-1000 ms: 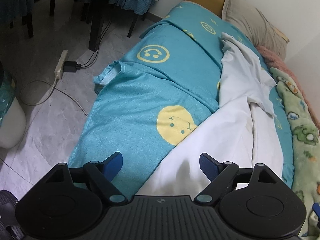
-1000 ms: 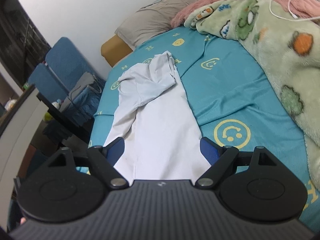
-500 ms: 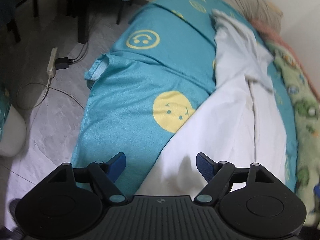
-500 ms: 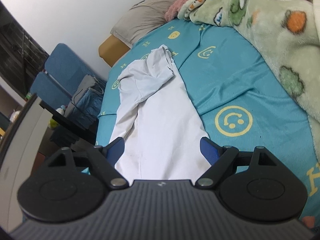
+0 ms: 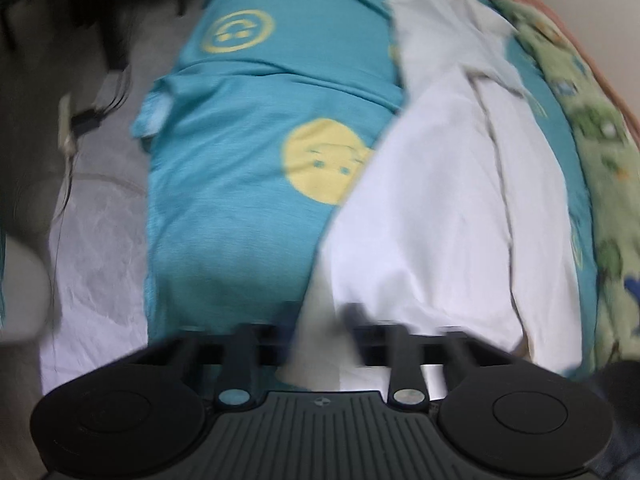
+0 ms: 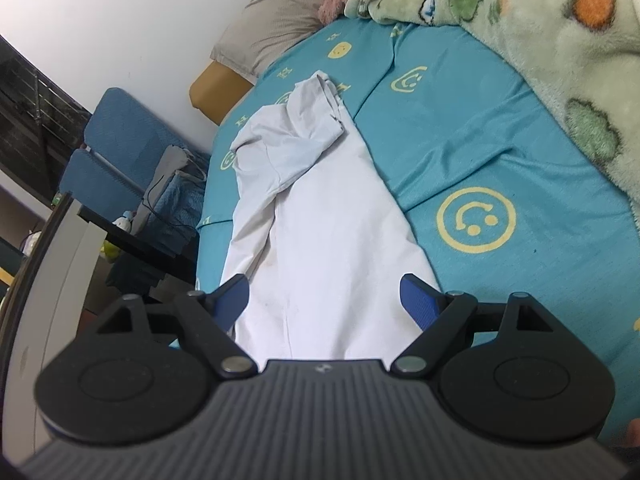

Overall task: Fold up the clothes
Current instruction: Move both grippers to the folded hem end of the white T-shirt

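White shirt (image 6: 320, 216) is lying lengthwise on the bed's teal smiley-print sheet (image 6: 480, 152), its near hem sitting just ahead of both grippers and its far end bunched toward the pillow (image 6: 276, 28), with a green blanket (image 6: 560, 40) lying along the sheet's far side. Right gripper (image 6: 324, 300) is hovering over the hem, fingers (image 6: 418, 300) spread wide and gripping nothing. Left gripper (image 5: 320, 316) is sitting at the shirt's near corner by the bed edge; its view is motion-blurred, so finger spacing and any grip on the cloth cannot be told.

white garment (image 6: 320, 248) | teal sheet (image 6: 500, 152), yellow smileys | green blanket (image 6: 560, 40)
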A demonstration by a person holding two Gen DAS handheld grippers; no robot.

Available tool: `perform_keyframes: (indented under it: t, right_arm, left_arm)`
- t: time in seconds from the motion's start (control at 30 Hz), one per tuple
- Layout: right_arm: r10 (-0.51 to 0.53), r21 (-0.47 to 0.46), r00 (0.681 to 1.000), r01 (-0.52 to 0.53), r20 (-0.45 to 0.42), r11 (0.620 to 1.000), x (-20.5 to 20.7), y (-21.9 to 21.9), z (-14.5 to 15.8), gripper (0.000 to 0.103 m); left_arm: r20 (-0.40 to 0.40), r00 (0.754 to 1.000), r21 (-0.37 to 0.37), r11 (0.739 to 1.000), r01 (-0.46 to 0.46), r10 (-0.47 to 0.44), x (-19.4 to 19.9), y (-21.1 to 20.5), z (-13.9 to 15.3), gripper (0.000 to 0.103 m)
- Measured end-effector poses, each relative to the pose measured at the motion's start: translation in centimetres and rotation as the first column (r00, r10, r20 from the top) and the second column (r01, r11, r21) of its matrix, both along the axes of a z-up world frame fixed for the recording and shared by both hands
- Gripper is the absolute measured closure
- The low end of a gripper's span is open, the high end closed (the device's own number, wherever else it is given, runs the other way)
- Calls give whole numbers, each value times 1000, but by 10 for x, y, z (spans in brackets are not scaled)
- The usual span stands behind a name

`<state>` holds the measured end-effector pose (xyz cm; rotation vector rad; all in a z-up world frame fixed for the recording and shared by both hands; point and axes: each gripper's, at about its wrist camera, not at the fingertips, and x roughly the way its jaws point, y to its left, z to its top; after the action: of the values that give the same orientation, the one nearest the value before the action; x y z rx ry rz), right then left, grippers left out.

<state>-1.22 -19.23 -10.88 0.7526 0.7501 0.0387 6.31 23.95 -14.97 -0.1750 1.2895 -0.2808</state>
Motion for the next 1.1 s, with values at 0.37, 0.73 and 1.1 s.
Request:
perform_keyframes:
  t: [0.37,0.73,1.1]
  right_arm:
    - [-12,15,1000,12,-1,1000,0,-4,-1,19]
    - [-37,26,999,38,-31,999,-1,-12,-8,19]
    - [-23,119,986,43,-165,992,2,-23,-32,19]
  left_arm:
    - [433,828,327,918,224,-356,-98,-102,101,99]
    - [471,709,363,848,386,-524,-145,-206,96,100]
    - [233,947,-123,960,252,-219,-81,-161,25,39]
